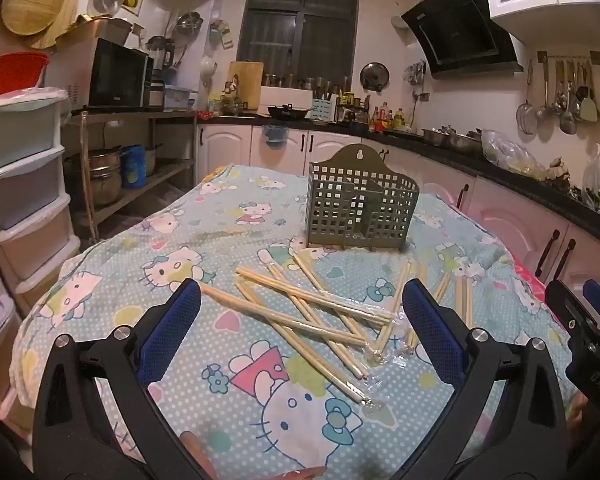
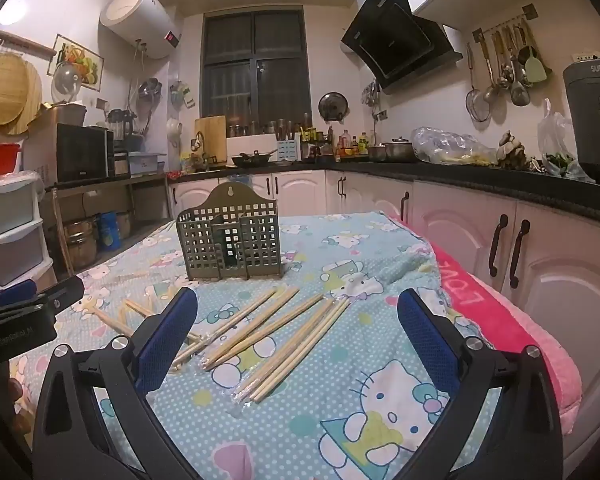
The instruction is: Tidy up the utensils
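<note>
Chopsticks (image 2: 284, 340), light, stiff, slippery in clear wrappers, lie crossed at six o'clock of the holder (image 2: 230, 236); pinch mid-length with either empty, wide-open claw (image 2: 298, 336).

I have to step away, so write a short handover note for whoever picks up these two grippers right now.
Left gripper: open, holding nothing, above the crossed chopsticks.
Right gripper: open, empty, above the straighter pairs.
Green holder: upright on the tablecloth behind the chopsticks, looks empty.
Done: nothing stowed.
Left: put every wrapped pair into the holder.
</note>
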`<state>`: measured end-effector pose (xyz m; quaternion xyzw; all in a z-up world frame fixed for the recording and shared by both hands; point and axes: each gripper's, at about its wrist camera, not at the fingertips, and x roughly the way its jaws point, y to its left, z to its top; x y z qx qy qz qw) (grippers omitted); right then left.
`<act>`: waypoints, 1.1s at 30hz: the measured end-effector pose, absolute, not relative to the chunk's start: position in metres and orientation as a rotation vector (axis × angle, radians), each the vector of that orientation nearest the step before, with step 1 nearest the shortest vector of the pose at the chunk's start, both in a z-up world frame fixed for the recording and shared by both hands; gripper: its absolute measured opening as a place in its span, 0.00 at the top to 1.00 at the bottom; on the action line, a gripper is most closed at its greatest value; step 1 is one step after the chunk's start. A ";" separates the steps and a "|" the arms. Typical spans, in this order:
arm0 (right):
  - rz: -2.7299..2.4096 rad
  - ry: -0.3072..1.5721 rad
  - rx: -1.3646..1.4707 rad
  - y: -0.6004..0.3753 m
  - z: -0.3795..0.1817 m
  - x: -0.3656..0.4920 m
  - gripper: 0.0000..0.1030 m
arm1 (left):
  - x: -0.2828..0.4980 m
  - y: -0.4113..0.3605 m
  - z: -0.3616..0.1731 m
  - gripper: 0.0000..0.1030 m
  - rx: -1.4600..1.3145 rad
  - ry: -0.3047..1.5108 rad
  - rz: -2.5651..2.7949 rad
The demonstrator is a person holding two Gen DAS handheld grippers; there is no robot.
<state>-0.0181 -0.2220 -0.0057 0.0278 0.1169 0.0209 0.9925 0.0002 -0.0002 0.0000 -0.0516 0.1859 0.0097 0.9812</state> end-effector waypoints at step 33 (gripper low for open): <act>0.043 0.234 0.048 -0.219 -0.006 -0.019 0.06 | 0.000 0.006 0.002 0.10 -0.103 0.365 0.024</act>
